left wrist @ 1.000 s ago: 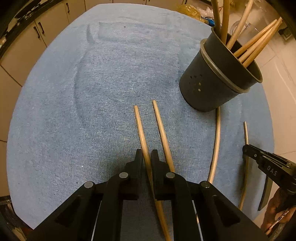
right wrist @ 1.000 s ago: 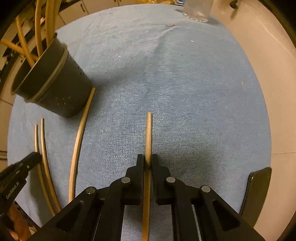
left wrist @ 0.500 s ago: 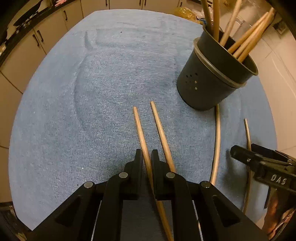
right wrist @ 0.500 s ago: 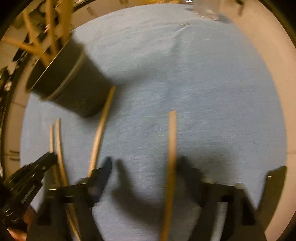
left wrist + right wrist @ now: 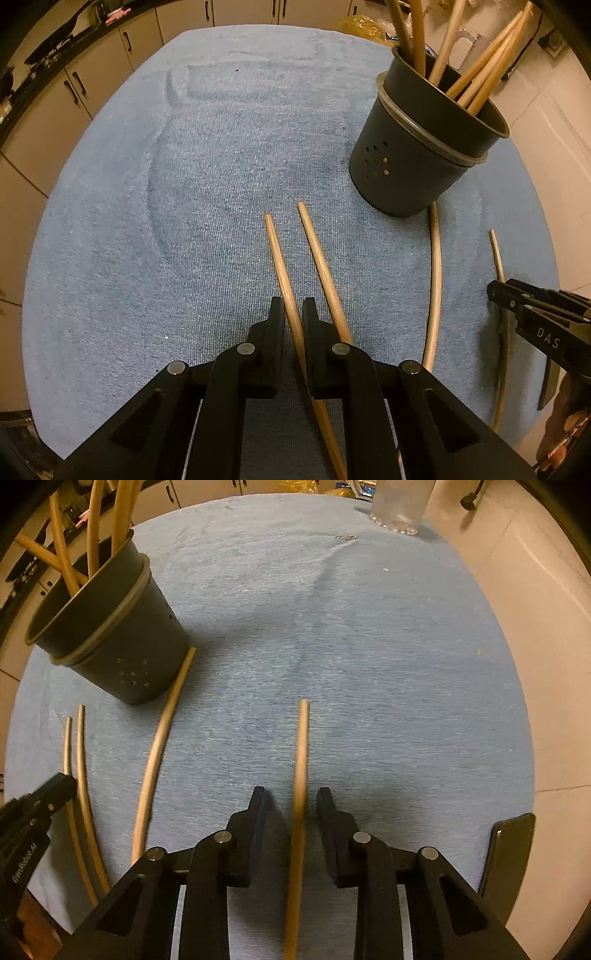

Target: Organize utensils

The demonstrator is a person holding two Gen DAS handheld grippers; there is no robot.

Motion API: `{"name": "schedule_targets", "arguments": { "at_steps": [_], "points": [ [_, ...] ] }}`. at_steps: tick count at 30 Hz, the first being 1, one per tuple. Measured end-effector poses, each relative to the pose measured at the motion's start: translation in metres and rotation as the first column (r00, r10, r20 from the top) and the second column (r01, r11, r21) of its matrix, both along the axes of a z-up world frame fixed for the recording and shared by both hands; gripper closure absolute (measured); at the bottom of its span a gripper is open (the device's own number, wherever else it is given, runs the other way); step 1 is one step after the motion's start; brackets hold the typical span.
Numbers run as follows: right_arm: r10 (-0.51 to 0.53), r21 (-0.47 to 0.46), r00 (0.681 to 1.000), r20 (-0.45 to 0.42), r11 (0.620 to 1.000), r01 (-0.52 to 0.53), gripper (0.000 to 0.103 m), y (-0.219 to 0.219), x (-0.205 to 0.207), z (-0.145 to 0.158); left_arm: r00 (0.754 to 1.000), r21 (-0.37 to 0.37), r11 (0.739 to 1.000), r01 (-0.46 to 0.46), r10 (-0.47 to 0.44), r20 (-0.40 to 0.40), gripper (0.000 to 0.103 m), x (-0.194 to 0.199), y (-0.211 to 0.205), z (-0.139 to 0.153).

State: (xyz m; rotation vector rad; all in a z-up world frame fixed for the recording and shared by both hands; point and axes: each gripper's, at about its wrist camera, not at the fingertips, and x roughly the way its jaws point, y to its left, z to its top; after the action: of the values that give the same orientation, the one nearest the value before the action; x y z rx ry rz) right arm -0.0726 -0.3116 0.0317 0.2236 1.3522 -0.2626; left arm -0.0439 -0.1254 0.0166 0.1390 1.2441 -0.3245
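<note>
Right wrist view shows my right gripper (image 5: 291, 801) spread apart around a loose chopstick (image 5: 301, 760) lying right of the holder (image 5: 122, 642), so closing off-centre could roll it away.

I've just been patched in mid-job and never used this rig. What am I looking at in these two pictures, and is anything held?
There is no robot: a person holds a two-finger tool in each hand, each with a camera looking along its fingers. In the left camera's picture, the left gripper has its jaws closed on a chopstick; a second one lies beside it. In the right camera's picture, the right gripper is open around another chopstick. Everything rests on a blue towel, with a dark holder already containing chopsticks.
</note>
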Motion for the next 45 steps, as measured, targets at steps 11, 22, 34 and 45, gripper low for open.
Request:
{"name": "schedule_targets", "arguments": {
  "at_steps": [11,22,34,45],
  "points": [
    [-0.018,-0.016,0.992,0.126,1.0,0.02,0.076,-0.01,-0.055,0.005,0.993,0.049,0.999,0.015,-0.021,0.112,0.093,-0.021,-0.01,0.0],
    [-0.006,-0.048,0.977,0.213,0.999,0.016,0.097,-0.005,-0.087,-0.001,0.974,0.058,0.998,-0.001,-0.012,0.227,0.094,-0.052,-0.023,0.001],
    [-0.04,0.009,0.95,0.31,0.999,0.039,0.098,-0.015,-0.105,0.029,0.965,-0.051,0.998,-0.027,0.039,0.259,0.097,-0.054,-0.017,0.035],
    [-0.076,0.07,0.885,0.46,0.996,0.049,0.098,-0.021,-0.113,0.095,0.928,-0.155,0.988,-0.017,0.073,0.365,0.097,-0.056,-0.008,0.106]
  ]
}}
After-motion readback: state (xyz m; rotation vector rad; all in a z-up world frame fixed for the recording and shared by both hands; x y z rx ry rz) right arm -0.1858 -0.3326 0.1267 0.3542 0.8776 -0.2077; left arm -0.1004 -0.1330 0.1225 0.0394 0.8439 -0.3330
